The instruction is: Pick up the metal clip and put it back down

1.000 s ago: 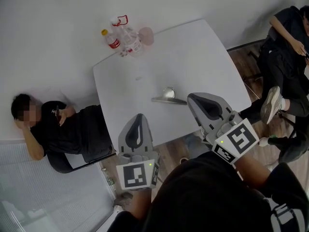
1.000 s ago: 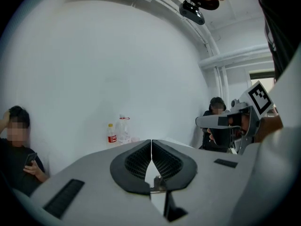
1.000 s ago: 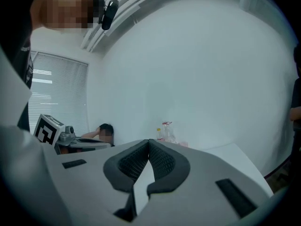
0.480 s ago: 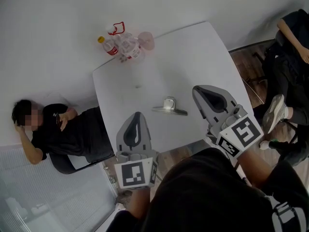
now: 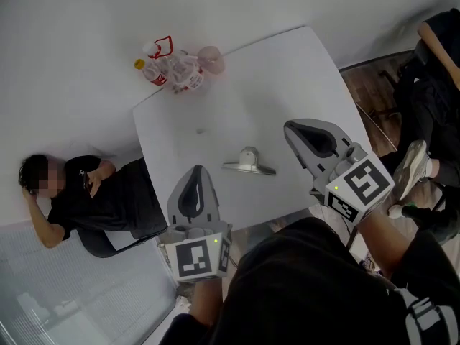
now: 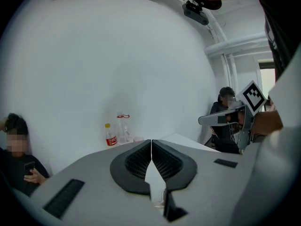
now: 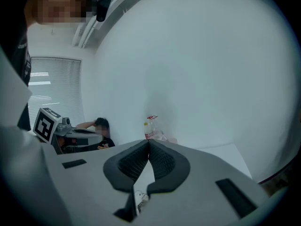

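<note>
1. Your left gripper and right gripper: jaws closed together, empty — the metal clip lies on the surface between them.
2. This looks like the approach — open your right jaws, then straddle the clip.

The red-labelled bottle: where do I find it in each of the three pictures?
Head view: red-labelled bottle upper left, at the white table's far corner.
Left gripper view: the bottle left of centre, above the closed jaws.
Right gripper view: the bottle centre, just above the jaw tips.
Shared landmark: the white table's far corner.
</note>
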Available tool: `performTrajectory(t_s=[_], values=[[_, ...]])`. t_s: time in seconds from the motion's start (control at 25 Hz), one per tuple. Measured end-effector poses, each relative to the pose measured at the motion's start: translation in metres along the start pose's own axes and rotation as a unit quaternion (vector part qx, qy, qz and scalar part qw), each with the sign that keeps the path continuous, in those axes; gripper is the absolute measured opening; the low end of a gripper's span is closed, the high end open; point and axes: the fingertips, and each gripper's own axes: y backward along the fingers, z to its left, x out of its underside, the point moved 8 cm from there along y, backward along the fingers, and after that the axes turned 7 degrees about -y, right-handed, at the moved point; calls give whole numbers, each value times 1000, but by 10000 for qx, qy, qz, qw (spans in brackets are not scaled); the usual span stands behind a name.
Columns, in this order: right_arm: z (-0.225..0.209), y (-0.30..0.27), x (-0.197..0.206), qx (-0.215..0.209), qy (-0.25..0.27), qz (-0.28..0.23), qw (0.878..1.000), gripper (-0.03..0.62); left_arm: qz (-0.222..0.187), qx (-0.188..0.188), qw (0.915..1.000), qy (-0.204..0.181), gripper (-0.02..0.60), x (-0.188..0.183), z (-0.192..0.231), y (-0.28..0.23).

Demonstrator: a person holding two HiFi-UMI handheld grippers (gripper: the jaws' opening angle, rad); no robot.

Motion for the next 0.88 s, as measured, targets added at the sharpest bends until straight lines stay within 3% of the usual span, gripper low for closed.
performTrajectory(t_s=[0.48,0.88], values=[[0,-6,11,171,49,212,9996,17,39,170,9998,-35,23,5,11,-11],[33,-22,27,387,275,635,9968,17,34,473,9988,145,23,43,33,-9]])
